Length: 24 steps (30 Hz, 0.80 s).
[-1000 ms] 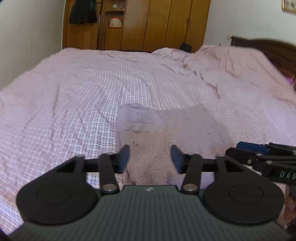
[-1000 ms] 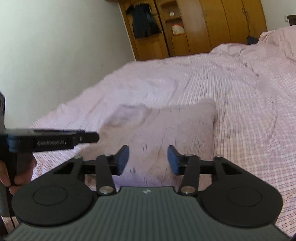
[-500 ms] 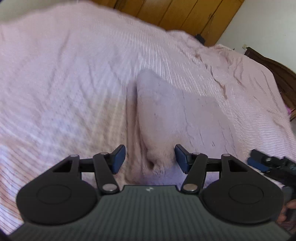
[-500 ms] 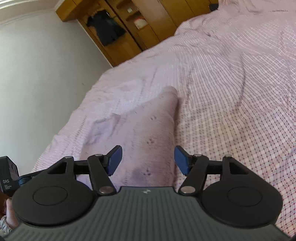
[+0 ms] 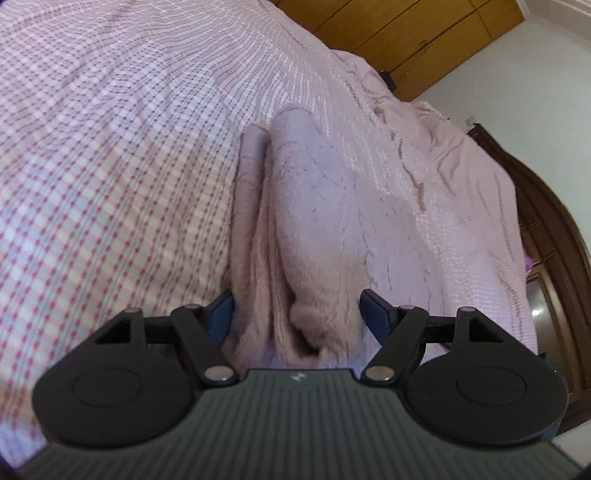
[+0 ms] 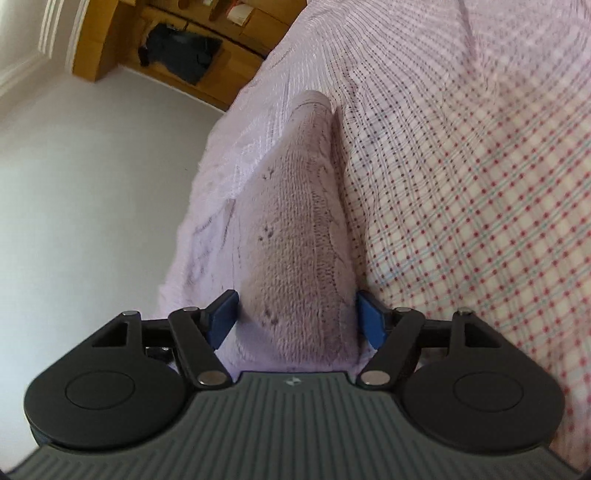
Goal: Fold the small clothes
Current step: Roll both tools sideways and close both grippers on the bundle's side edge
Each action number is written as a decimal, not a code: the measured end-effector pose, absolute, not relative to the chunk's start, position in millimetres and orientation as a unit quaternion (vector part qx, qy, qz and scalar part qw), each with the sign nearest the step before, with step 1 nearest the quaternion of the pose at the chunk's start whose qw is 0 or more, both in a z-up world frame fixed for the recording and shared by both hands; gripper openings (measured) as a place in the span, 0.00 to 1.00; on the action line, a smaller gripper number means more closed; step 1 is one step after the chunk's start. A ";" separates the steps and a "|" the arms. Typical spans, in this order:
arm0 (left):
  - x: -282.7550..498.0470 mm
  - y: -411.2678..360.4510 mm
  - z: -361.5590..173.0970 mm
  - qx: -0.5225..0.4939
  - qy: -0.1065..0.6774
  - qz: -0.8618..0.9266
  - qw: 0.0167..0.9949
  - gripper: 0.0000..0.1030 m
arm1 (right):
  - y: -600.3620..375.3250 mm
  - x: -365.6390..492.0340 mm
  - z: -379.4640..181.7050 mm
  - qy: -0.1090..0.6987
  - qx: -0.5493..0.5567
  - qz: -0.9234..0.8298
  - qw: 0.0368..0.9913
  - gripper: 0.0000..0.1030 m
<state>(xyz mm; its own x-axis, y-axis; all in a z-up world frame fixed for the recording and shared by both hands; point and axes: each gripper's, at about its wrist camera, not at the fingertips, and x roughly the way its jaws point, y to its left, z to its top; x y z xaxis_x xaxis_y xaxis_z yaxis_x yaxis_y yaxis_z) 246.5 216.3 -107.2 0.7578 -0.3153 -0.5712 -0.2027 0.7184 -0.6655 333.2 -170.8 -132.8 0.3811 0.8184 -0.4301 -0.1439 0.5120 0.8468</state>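
The mauve knit garment (image 5: 332,206) lies on the checked bedsheet (image 5: 92,166), its near edge bunched between our spread fingers. Left gripper (image 5: 297,317) and right gripper (image 6: 297,317) both straddle the edge, unclenched. We judge the grasp comes next: close on the edge, then lift it over. No legible writing.

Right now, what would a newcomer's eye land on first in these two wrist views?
The fuzzy mauve knit garment, lying on the pink checked bedsheet, fills the centre of both views. The left gripper and the right gripper each straddle an edge of it, jaws open. Wooden wardrobes stand behind.
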 end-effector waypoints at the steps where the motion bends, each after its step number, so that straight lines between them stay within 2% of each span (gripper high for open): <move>1: 248.2 216.5 -108.2 -0.378 0.343 -0.033 0.859 0.72 | -169.7 334.9 -135.0 0.449 0.374 0.329 0.742 0.74; 11: 252.7 206.3 -106.4 -0.372 0.332 -0.032 0.866 0.72 | -171.3 348.2 -148.1 0.425 0.394 0.353 0.734 0.74; 18: 239.9 193.2 -106.9 -0.381 0.332 -0.044 0.862 0.72 | -167.8 343.2 -146.8 0.445 0.387 0.381 0.712 0.74; 24: 255.9 189.0 -108.6 -0.381 0.337 -0.048 0.860 0.83 | -164.0 343.2 -148.8 0.436 0.395 0.368 0.720 0.74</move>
<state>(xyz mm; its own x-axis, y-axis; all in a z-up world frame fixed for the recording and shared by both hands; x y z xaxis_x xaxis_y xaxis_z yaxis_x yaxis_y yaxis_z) 255.9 189.0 -108.6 0.7685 -0.3385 -0.5430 -0.1749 0.7053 -0.6870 343.2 -164.0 -148.8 0.3489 0.8745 -0.3369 -0.1869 0.4172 0.8894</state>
